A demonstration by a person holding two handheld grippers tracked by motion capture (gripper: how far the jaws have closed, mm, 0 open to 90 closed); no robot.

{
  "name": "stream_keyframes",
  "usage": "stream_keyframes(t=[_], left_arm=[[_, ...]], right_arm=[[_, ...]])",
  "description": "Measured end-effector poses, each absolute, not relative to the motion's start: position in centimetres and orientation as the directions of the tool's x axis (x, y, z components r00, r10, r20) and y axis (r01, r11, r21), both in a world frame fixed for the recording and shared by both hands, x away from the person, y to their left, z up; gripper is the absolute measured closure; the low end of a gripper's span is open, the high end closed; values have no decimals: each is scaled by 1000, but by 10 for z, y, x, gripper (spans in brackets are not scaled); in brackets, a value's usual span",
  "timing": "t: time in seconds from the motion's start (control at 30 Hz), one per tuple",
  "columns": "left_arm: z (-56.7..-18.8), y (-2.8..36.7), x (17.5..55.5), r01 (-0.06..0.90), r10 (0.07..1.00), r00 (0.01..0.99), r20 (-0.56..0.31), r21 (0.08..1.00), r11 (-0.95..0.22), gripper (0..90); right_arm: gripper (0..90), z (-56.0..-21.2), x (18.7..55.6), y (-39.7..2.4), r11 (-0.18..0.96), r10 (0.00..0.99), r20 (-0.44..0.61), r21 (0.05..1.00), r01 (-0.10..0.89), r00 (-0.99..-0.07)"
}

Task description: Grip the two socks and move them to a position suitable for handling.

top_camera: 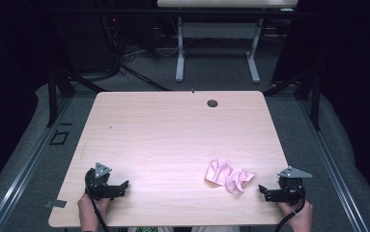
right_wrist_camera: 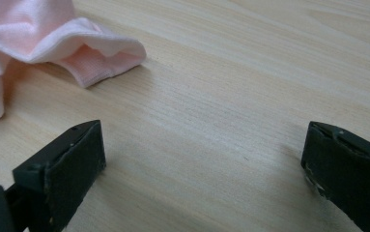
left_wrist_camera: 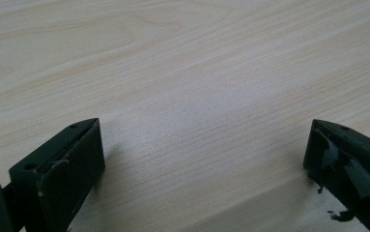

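A crumpled pink cloth (top_camera: 229,174) lies on the light wooden table (top_camera: 173,135), near the front right. My right gripper (top_camera: 264,192) rests just right of it near the front edge, held by a hand; its jaws stand wide open with bare wood between them. In the right gripper view the pink cloth (right_wrist_camera: 42,43) sits at the upper left, beyond the left jaw and not touching it. Over at the front left, my left gripper (top_camera: 122,187) rests on the table, open, far from the cloth. Bare tabletop (left_wrist_camera: 197,96) lies between its jaws in the left gripper view.
A small round grommet hole (top_camera: 212,103) sits near the table's far edge. Dark frame posts (top_camera: 53,96) flank the table on both sides. A white desk frame (top_camera: 216,48) stands on the floor beyond.
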State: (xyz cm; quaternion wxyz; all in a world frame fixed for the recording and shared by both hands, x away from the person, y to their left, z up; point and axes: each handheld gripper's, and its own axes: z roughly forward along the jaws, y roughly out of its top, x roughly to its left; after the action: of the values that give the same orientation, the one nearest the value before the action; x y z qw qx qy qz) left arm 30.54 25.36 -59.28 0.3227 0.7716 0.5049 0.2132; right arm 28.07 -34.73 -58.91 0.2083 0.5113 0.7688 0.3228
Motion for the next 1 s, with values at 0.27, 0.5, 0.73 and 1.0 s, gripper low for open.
stream_keyframes(t=[0.27,0.5,0.73,1.0], left_arm=[[-593,253,305,642,918,396,3,714,-280,6],[-593,253,305,643,919,395,3,714,-279,6],[-593,253,305,644,919,394,2,713,-278,6],[-593,253,305,644,919,394,2,713,-277,7]], right_arm=[[15,-589,281,-348,267,921,11,708,653,-389],[15,-588,282,-348,266,923,11,704,658,-385],[2,-585,288,-347,273,924,13,673,687,-381],[14,-567,289,-343,264,918,57,651,712,-392]])
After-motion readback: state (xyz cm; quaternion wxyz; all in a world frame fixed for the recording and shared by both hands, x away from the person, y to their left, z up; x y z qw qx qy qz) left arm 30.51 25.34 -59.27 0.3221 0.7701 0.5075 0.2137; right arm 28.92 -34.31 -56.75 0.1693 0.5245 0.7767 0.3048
